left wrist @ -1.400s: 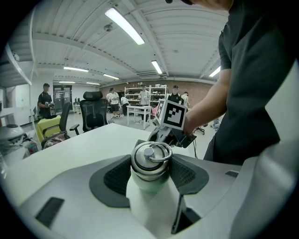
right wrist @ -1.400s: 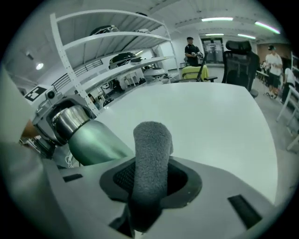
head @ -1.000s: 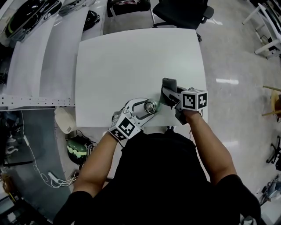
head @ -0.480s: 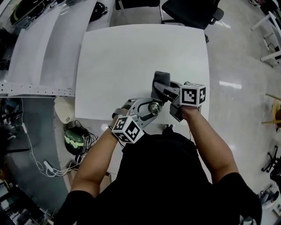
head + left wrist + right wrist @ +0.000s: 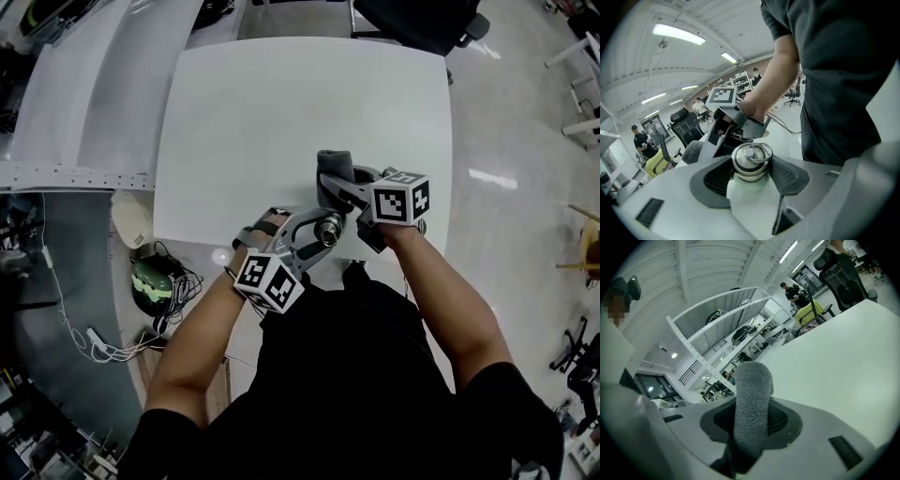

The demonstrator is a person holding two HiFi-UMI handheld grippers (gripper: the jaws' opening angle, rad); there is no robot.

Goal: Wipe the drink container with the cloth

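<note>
Firmly, left tool (image 5: pixel 750 174) clamps drink container (image 5: pixel 751 161) near cloth (image 5: pixel 752 394) in right tool (image 5: pixel 753 422).

A white worktop (image 5: pixel 281 122) with rounded corners is seen from above, set on a glossy pale floor (image 5: pixel 506 112). A black office chair (image 5: pixel 412 19) is placed at its far edge, and a second white surface (image 5: pixel 84 94) beside its left edge.

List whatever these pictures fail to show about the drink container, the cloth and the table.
- Drink container base: left gripper view, sunk between the left tongs; only its ringed cap is clear.
- Cloth lower end: right gripper view, buried in the right tongs.
- Cloth-to-container contact: head view, too small, behind the right tongs.
- Table near edge: head view, hidden by the person's arms and torso.
</note>
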